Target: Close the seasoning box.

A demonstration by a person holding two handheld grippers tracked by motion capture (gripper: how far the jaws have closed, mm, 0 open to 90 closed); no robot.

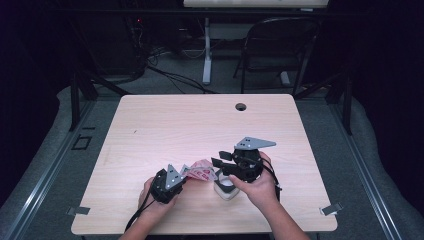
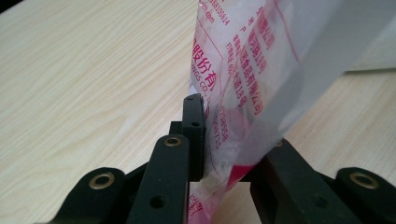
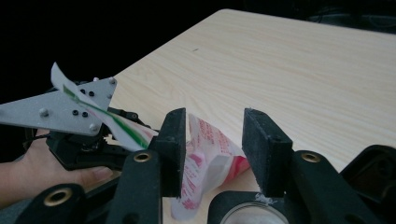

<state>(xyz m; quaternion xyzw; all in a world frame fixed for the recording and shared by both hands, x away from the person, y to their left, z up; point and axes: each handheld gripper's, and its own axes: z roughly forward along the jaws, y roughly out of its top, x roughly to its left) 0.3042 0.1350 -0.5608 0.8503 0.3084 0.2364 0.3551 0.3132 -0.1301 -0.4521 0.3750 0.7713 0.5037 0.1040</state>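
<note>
A clear plastic packet printed in red (image 2: 243,84) is pinched between the jaws of the left claw (image 2: 224,154), low over the tabletop (image 1: 165,125). The right claw (image 3: 212,149) is spread, its pads apart from the packet's far end, which lies between them. A white jar (image 1: 226,191) is seen directly beneath the right claw.

My left hand-held gripper (image 2: 219,154) has its two black jaws pressed on the lower part of a clear plastic packet (image 2: 247,79) printed with red characters. The packet stands up between them, leaning right. Pale wood-grain bench (image 2: 84,79) lies behind.
</note>
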